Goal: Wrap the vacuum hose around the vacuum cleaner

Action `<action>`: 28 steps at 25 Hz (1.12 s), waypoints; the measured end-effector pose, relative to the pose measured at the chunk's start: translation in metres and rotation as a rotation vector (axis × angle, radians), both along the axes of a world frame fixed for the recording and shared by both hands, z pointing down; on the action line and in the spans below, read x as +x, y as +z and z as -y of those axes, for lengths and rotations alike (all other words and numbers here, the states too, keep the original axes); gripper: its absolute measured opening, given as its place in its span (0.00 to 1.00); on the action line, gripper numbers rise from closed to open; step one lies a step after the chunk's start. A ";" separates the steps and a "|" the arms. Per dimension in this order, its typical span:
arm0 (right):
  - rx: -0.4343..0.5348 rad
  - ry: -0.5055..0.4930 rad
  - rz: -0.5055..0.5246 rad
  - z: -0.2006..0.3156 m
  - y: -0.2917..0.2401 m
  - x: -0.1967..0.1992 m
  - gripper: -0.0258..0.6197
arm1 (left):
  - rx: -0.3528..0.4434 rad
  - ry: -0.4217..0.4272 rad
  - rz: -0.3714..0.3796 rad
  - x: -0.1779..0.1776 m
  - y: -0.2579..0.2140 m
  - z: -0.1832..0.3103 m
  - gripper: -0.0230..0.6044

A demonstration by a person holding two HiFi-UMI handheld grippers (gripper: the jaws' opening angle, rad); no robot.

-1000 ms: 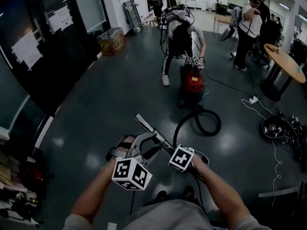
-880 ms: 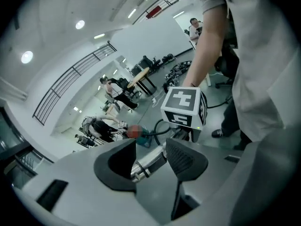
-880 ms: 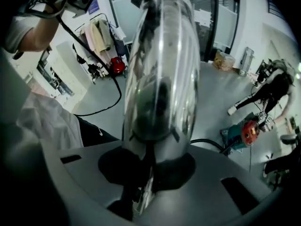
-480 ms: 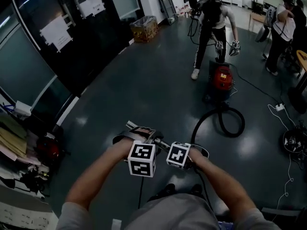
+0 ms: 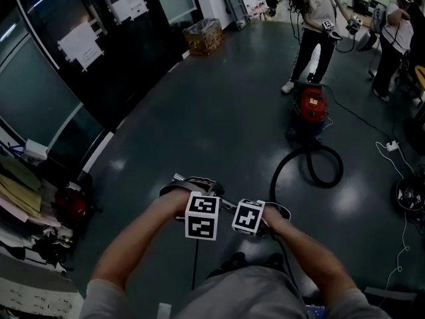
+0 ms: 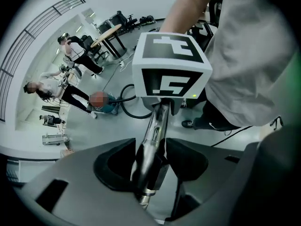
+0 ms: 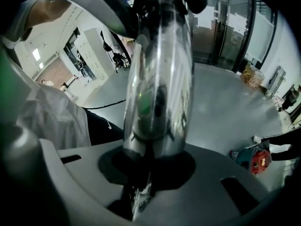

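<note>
Two tools: left tool [image 6: 149, 171], right tool [image 7: 148, 171]. One metal wand [image 6: 157, 126]. At one o'clock: one red vacuum cleaner [image 5: 312, 105], one black hose [image 5: 342, 166], two bystanders [image 5: 317, 18]. At twelve: one cardboard box [image 5: 204, 35].

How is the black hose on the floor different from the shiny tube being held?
The hose is black, curved into a loop, and lies on the floor by the red vacuum cleaner. The metal tube is shiny and straight, clamped off the floor by the left gripper and right gripper. Both are long and round.
</note>
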State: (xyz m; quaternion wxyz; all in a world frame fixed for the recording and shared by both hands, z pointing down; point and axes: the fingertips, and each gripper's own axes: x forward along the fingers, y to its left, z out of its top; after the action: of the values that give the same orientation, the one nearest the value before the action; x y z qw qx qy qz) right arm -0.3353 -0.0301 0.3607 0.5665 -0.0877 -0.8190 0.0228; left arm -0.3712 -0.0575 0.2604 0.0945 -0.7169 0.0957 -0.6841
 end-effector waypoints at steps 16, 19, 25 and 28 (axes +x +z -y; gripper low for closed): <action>-0.091 0.198 0.137 -0.013 -0.001 -0.002 0.16 | -0.058 0.054 -0.193 -0.002 0.022 -0.009 0.37; -0.069 0.219 0.147 -0.018 0.000 -0.004 0.16 | -0.065 0.075 -0.238 -0.006 0.028 -0.017 0.37; -0.024 0.291 0.065 -0.021 0.010 -0.011 0.15 | -0.075 0.129 -0.225 -0.014 0.036 -0.022 0.37; -0.010 0.307 0.022 -0.018 0.016 -0.004 0.15 | -0.093 0.142 -0.173 -0.008 0.041 -0.017 0.37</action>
State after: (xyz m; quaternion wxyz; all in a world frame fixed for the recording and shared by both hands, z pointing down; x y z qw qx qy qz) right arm -0.3393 -0.0122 0.3766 0.5469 0.0355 -0.8288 0.1125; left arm -0.3797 -0.0406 0.3017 0.1008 -0.7818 0.0208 -0.6150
